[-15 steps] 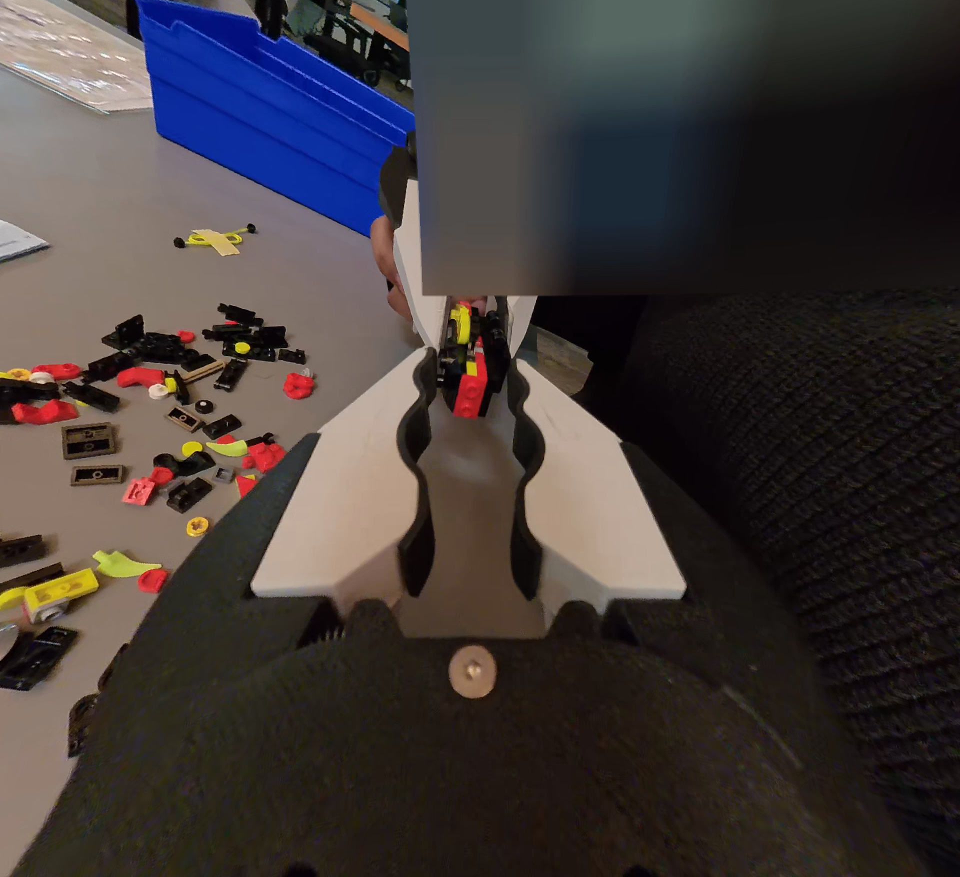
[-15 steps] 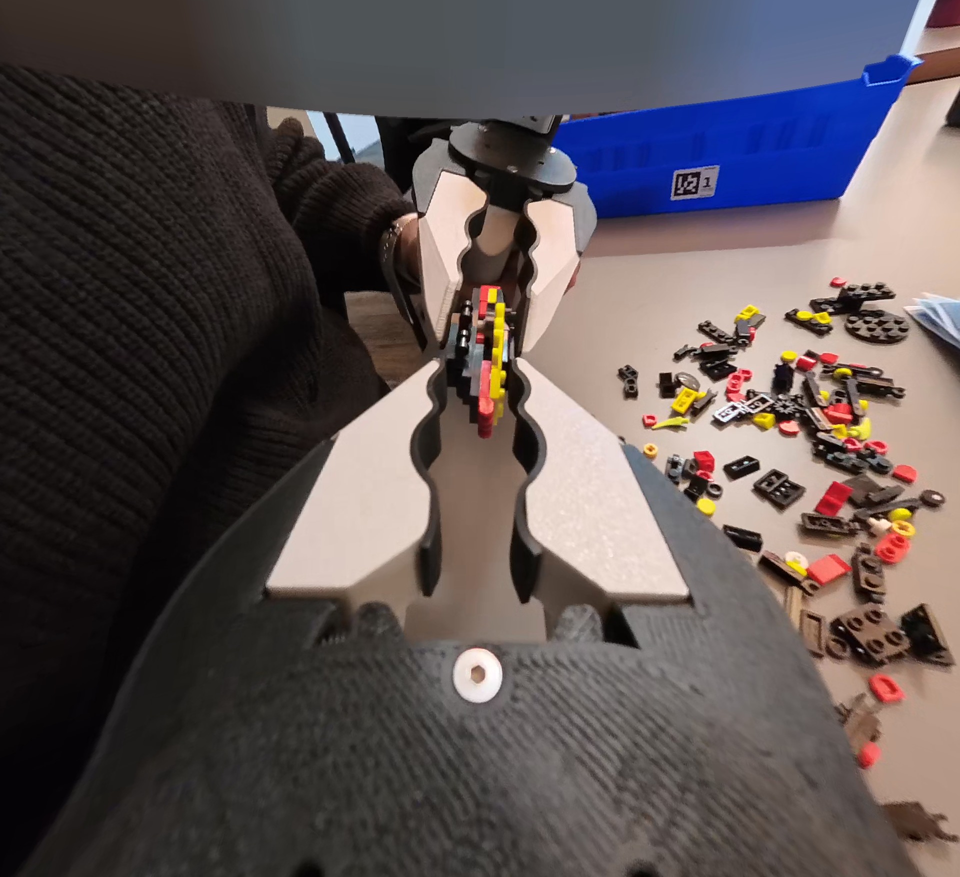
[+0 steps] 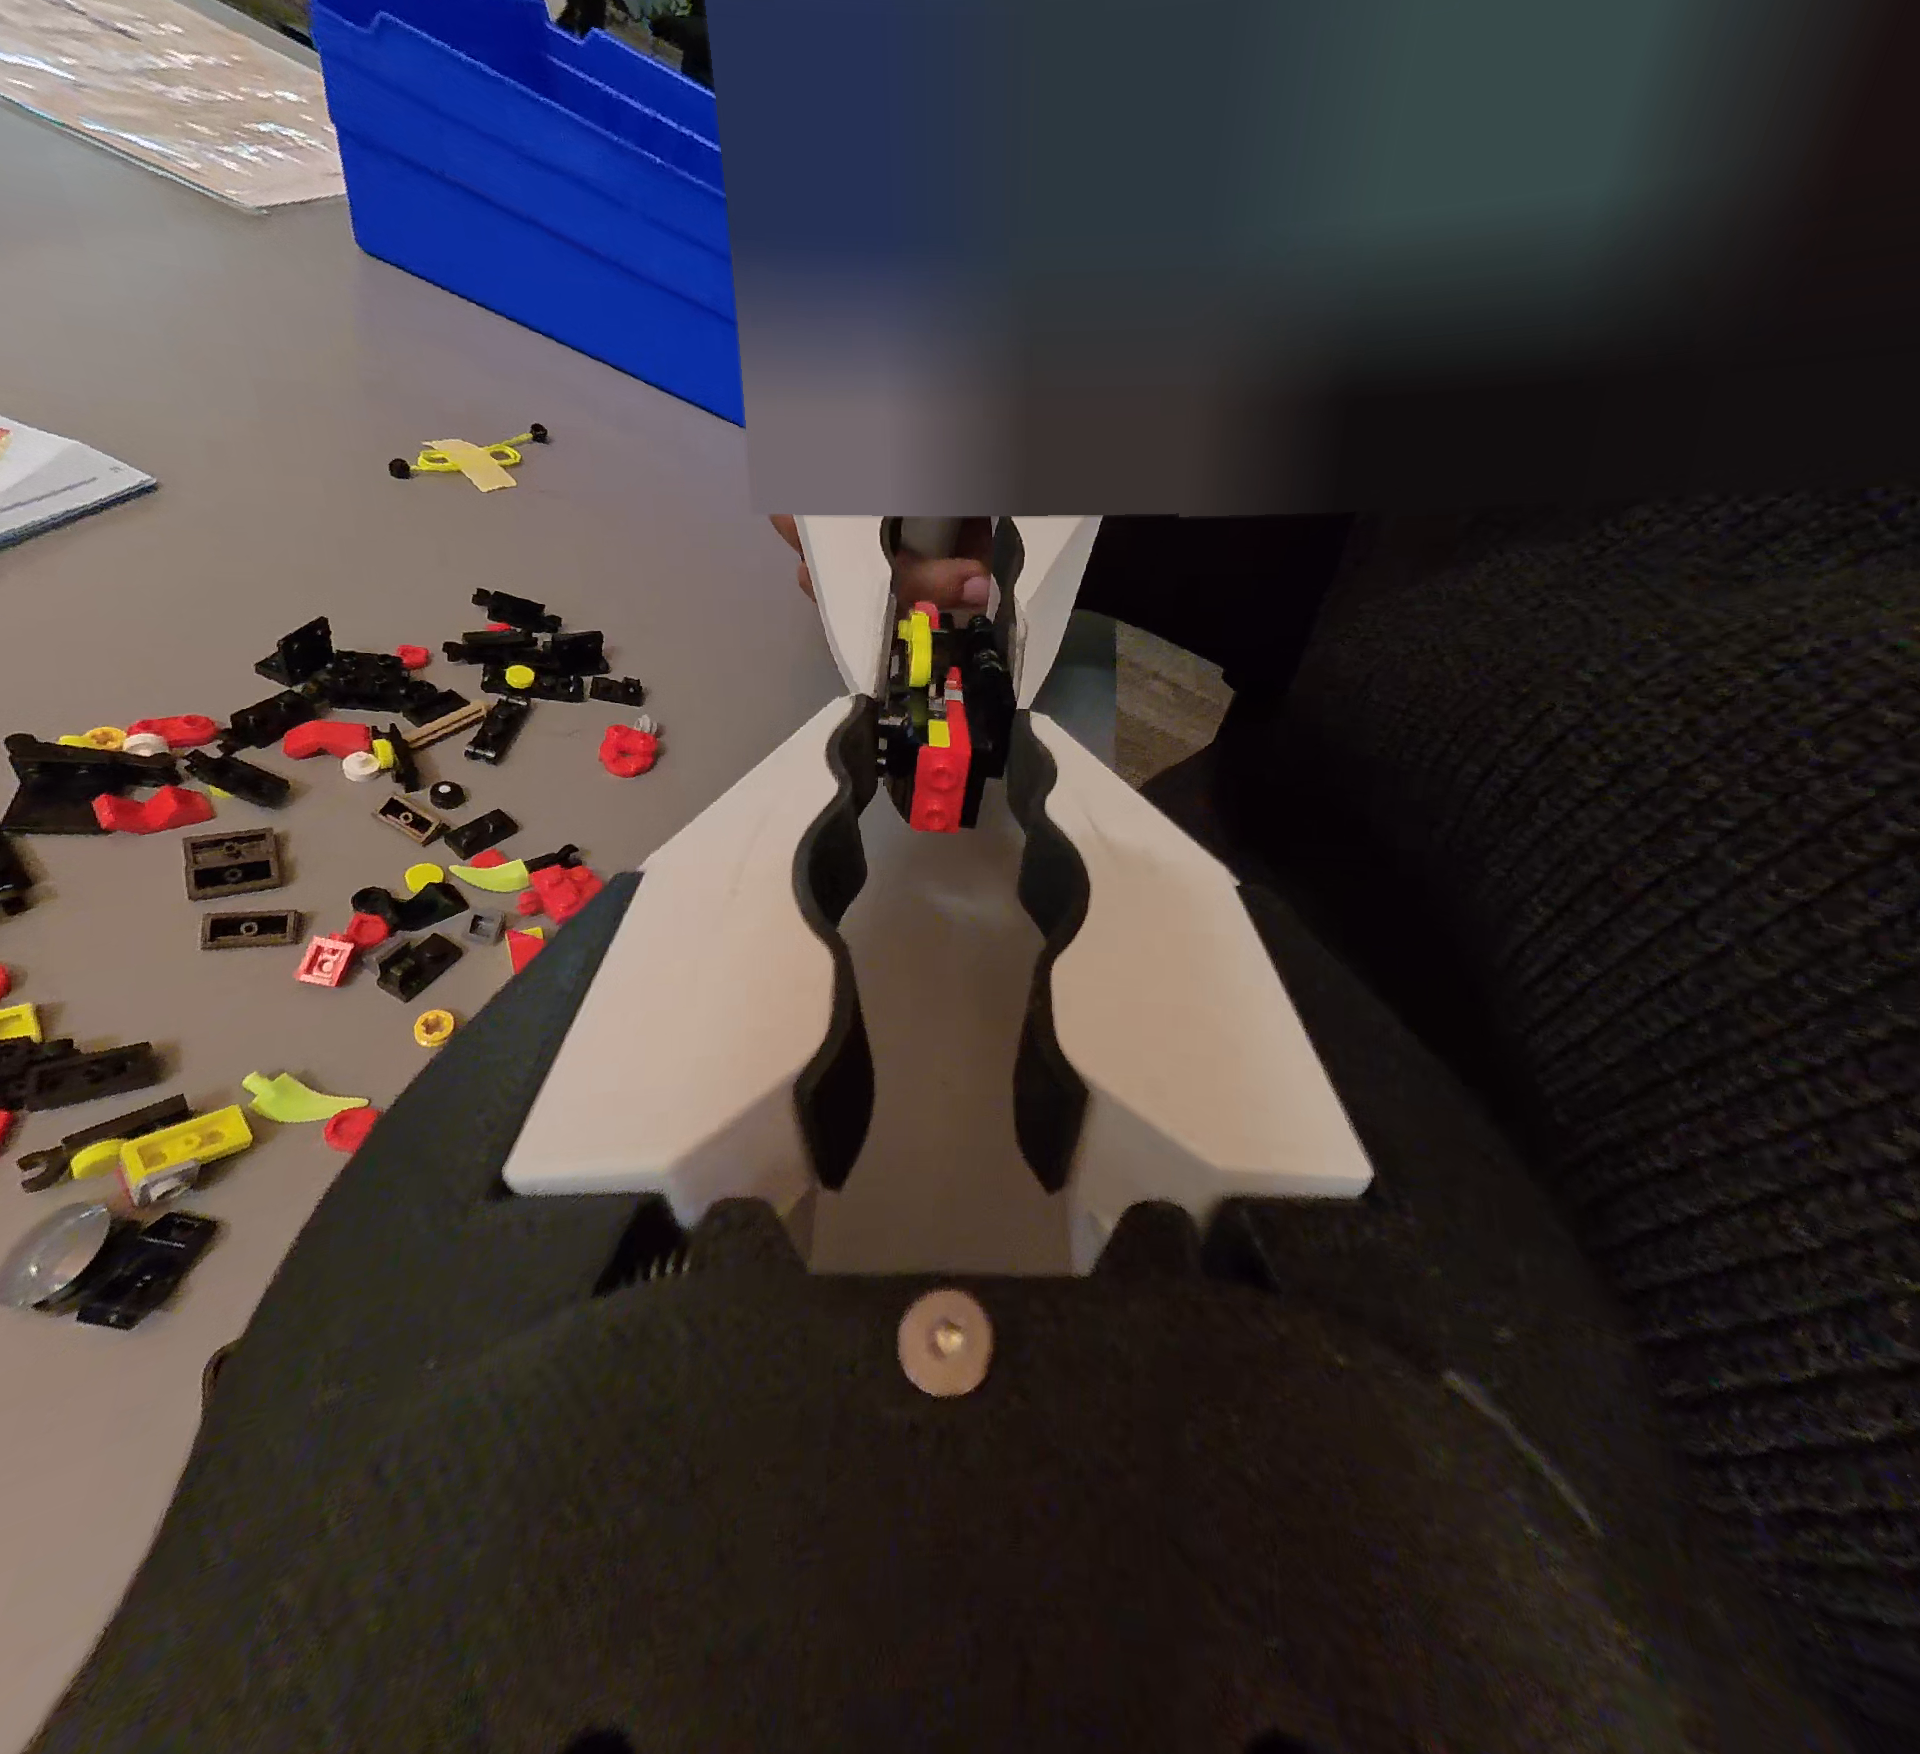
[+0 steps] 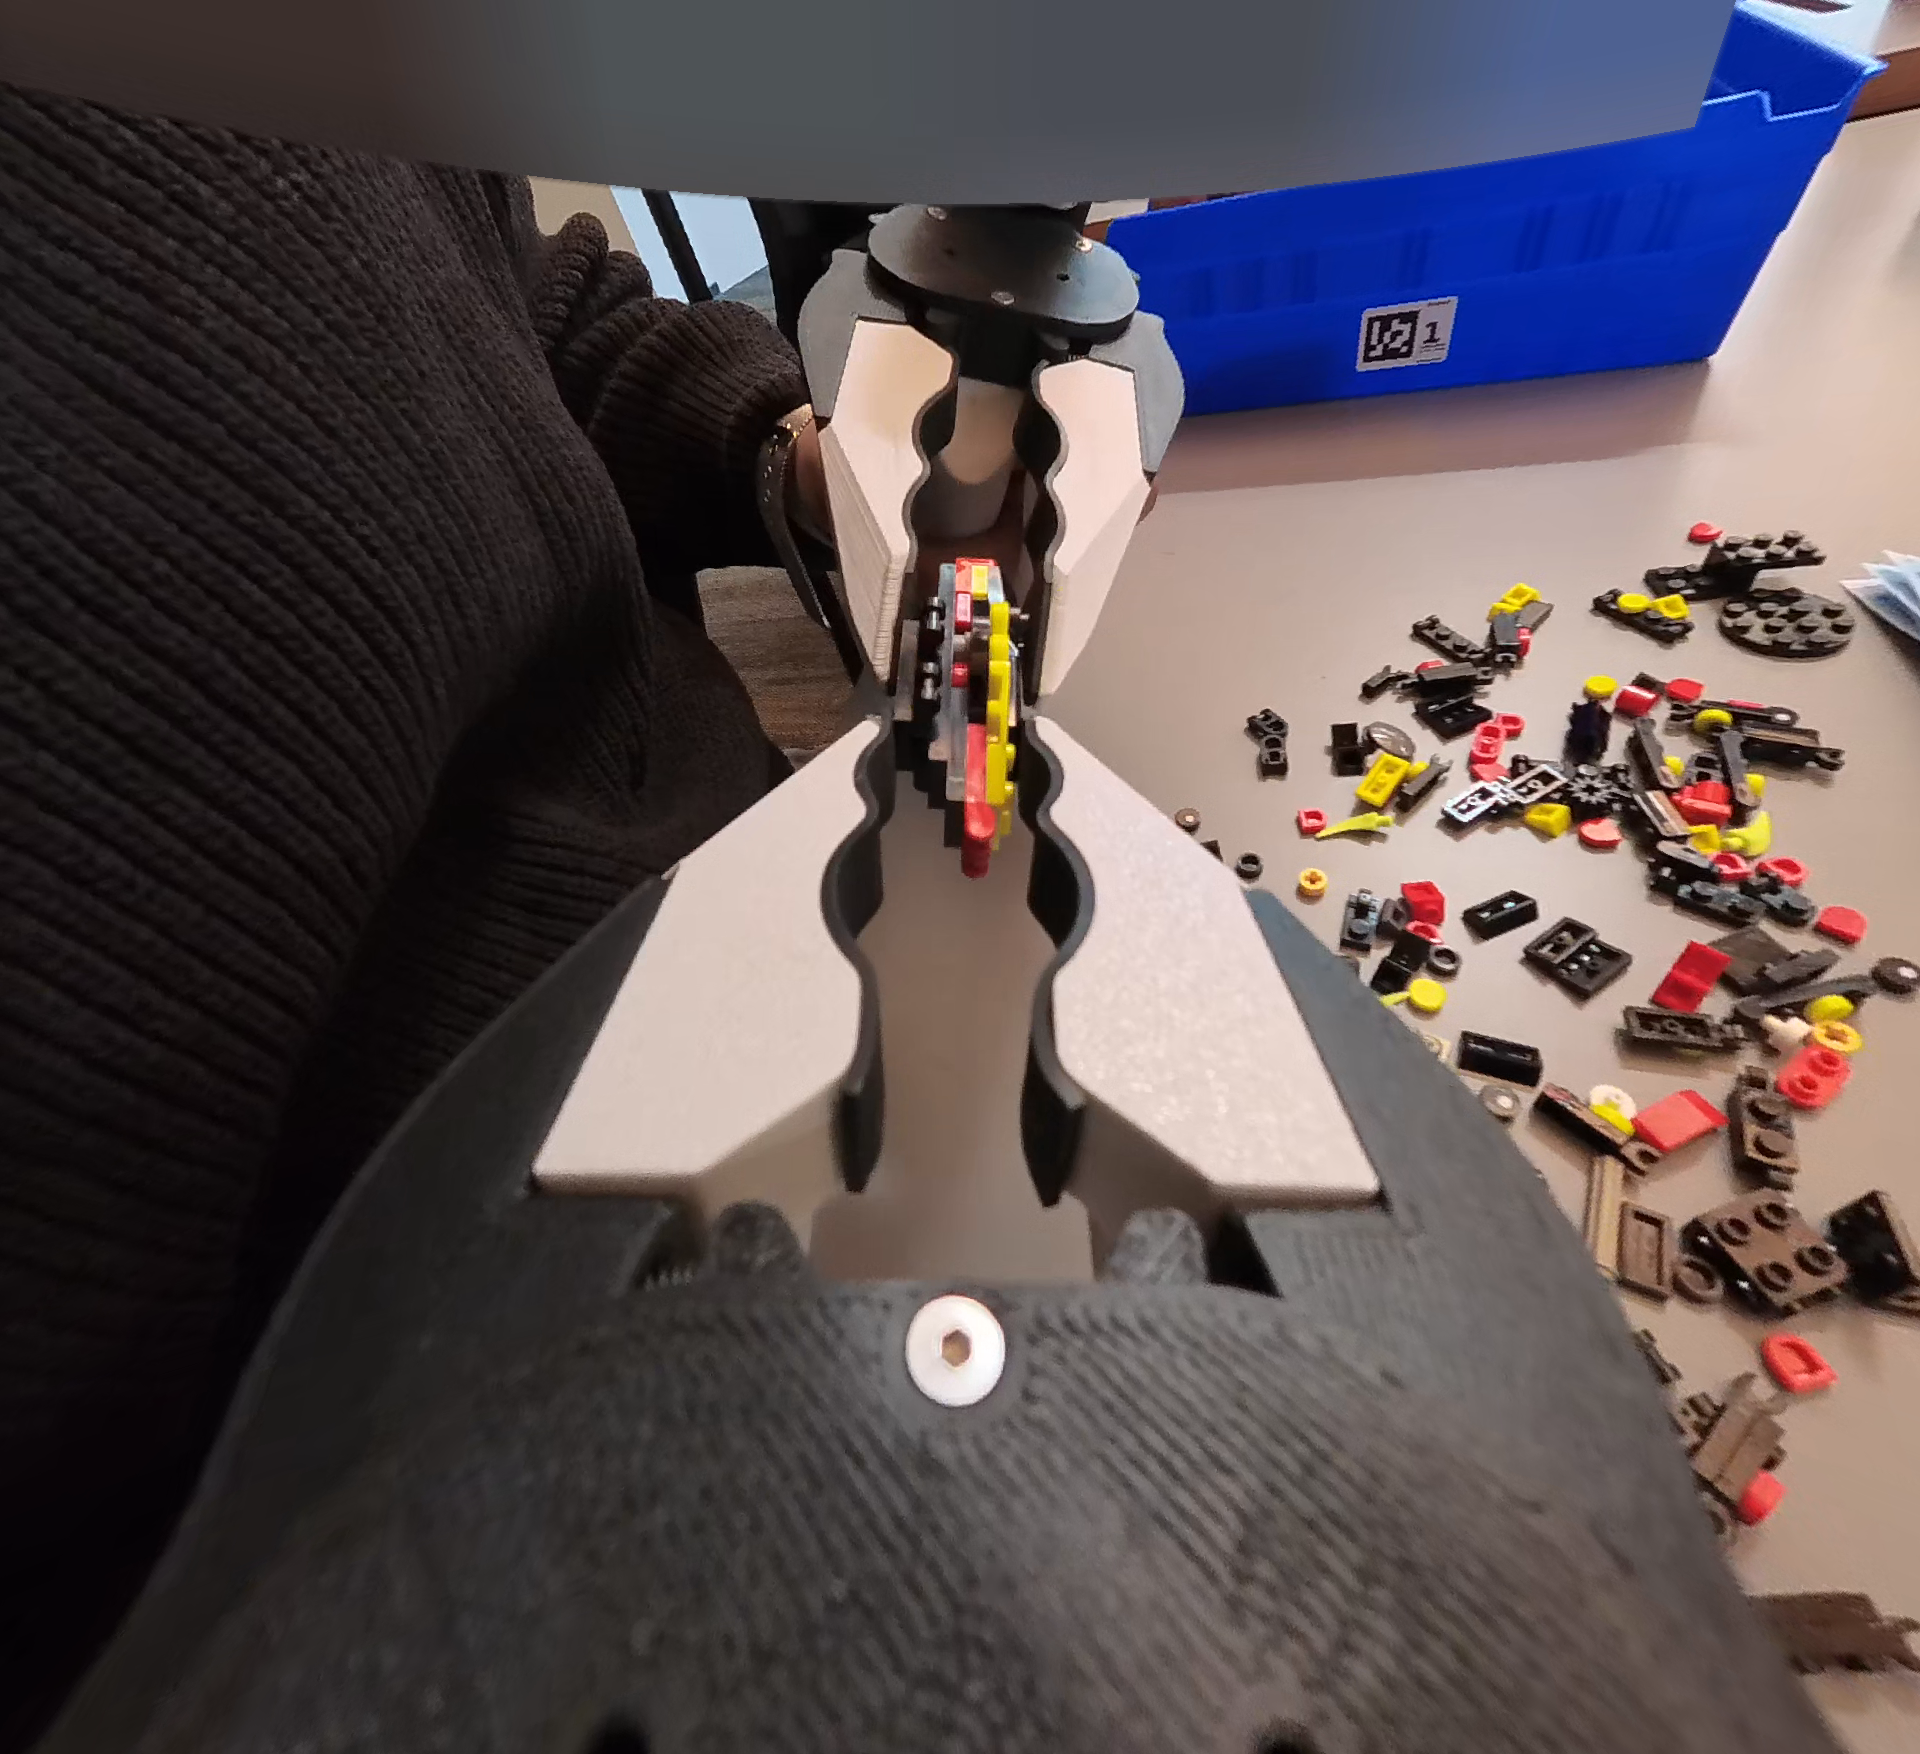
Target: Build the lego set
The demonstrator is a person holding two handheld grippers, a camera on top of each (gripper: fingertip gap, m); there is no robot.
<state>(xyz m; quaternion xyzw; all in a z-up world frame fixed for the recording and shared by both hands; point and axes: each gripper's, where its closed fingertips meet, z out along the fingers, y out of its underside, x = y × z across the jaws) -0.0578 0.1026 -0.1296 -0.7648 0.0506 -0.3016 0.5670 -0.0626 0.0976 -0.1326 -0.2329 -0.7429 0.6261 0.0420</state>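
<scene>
A small assembly of black, red and yellow bricks [image 3: 940,759] hangs in the air between my two grippers. My left gripper [image 3: 938,728] is shut on its near end, with both dark pads pressing its black sides. My right gripper [image 3: 940,665] faces it from the far side and grips the other end. In the right wrist view my right gripper [image 4: 958,738] is shut on the same assembly [image 4: 982,748], one pad on the black stepped side and one on the yellow plate. The left gripper [image 4: 961,655] shows opposite it, tips nearly meeting mine.
Several loose black, red and yellow pieces [image 3: 312,821] lie scattered on the grey table [image 3: 260,374]; they also show in the right wrist view [image 4: 1662,873]. A blue bin [image 3: 520,177] stands behind them. A person's black knitted sleeve [image 4: 312,665] is close beside the grippers. The grippers are tip to tip, or close to it.
Both grippers keep their hold on the assembly. The views have shifted only slightly; nothing was let go or taken up.
</scene>
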